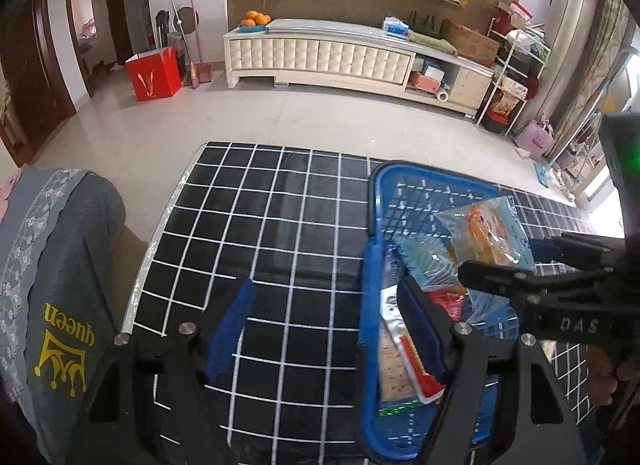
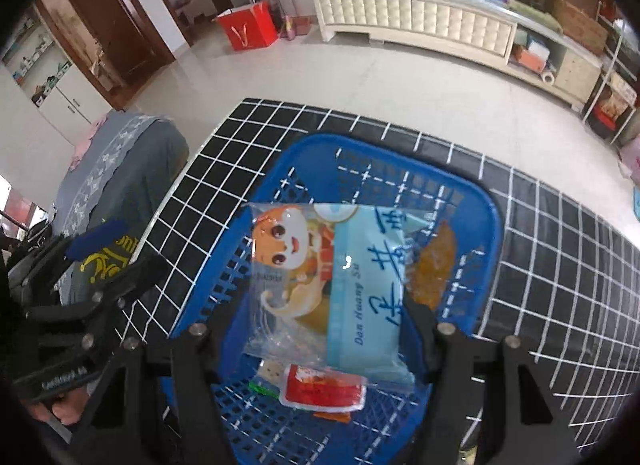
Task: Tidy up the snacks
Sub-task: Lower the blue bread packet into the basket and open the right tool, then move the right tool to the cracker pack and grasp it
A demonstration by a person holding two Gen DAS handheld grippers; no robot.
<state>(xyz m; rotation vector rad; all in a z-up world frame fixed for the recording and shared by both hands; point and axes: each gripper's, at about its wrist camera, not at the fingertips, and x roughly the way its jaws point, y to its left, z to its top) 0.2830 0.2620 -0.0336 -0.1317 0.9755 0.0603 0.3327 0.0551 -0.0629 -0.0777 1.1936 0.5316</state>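
Observation:
A blue plastic basket [image 1: 376,201] [image 2: 486,205] stands on the black grid tablecloth. My right gripper [image 2: 320,329] is shut on a clear and light-blue egg-yolk pastry packet [image 2: 340,277] and holds it over the basket; the packet also shows in the left wrist view [image 1: 486,235]. Below it in the basket lie a red snack packet [image 2: 324,391] and a cracker packet [image 1: 394,361]. My left gripper [image 1: 326,325] is open and empty, its right finger over the basket's left side, its left finger over the cloth.
The black tablecloth with white grid [image 1: 272,225] covers the table. A grey cushioned chair back with a yellow crown print [image 1: 60,285] stands at the table's left edge. Beyond is tiled floor, a white TV cabinet [image 1: 320,53] and a red bag [image 1: 154,73].

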